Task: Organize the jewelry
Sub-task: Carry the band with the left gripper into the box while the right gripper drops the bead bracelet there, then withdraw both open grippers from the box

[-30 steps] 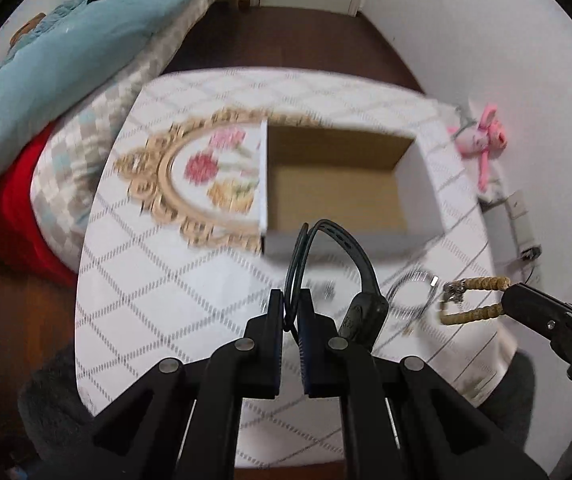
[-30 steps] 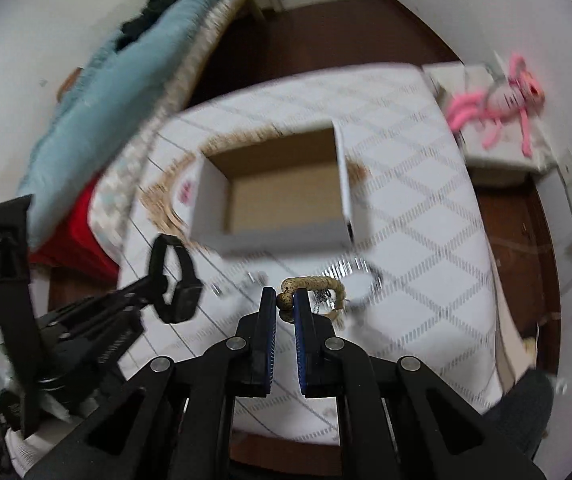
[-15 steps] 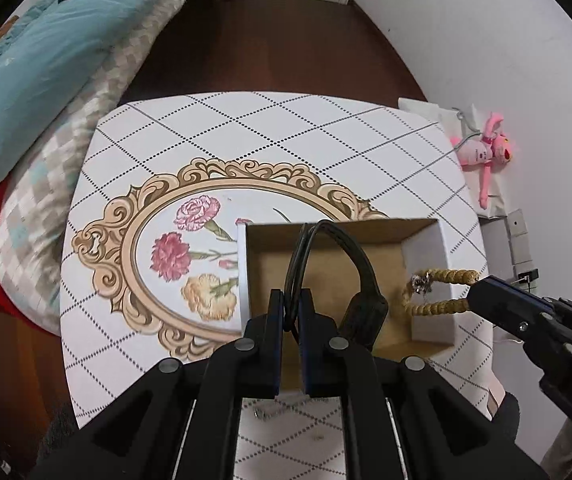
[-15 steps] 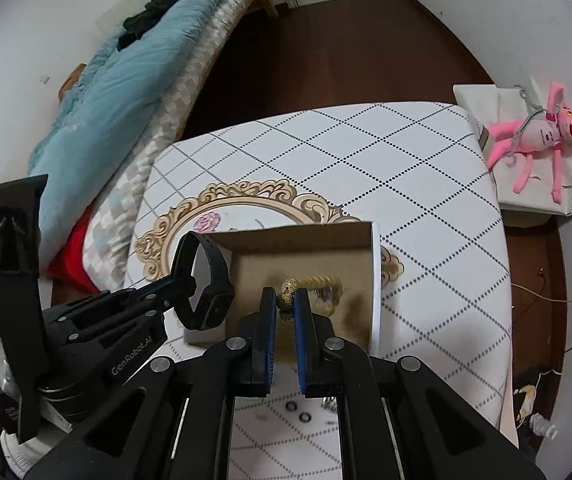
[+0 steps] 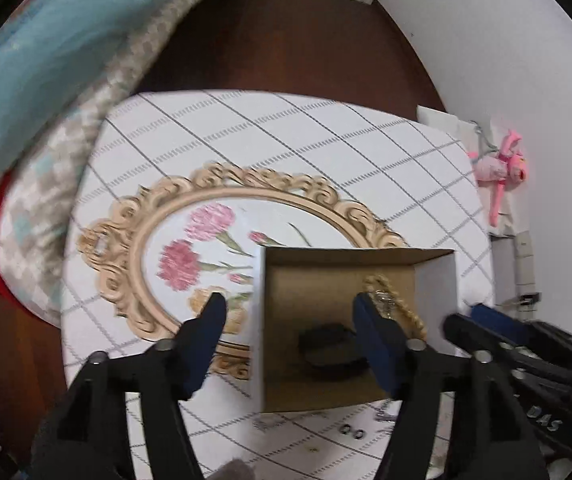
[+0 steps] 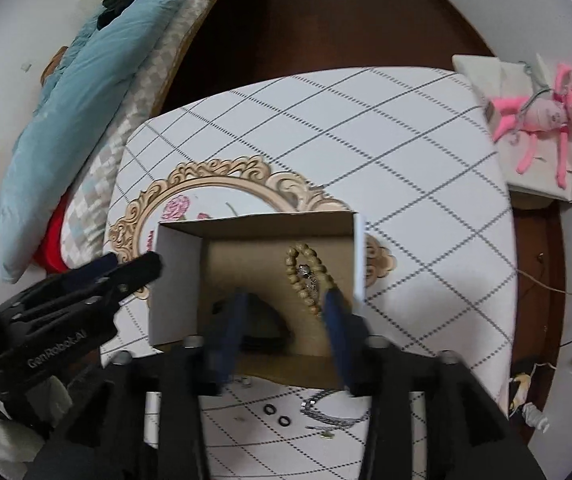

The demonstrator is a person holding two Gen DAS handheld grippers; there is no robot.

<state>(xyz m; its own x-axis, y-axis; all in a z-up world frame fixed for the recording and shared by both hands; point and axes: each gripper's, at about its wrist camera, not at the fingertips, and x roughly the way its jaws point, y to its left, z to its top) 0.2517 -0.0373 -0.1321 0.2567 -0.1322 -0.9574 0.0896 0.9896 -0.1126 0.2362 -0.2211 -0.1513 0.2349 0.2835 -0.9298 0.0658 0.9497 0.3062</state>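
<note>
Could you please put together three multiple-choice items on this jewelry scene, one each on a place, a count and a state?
1. Where does the beaded bracelet lie?
A. inside the cardboard box
B. on the tablecloth
C. on the bed

2. How many small black rings lie on the tablecloth in front of the box?
A. none
B. two
C. five

3. How do the jaws of the left tool stand?
A. shut on the bracelet
B. shut on nothing
C. open, holding nothing

Answers: 1 A, the beads rest on the box floor; 2 B, a pair sits side by side; 3 C, its jaws, just opened, stand apart above the dark wristband.
</note>
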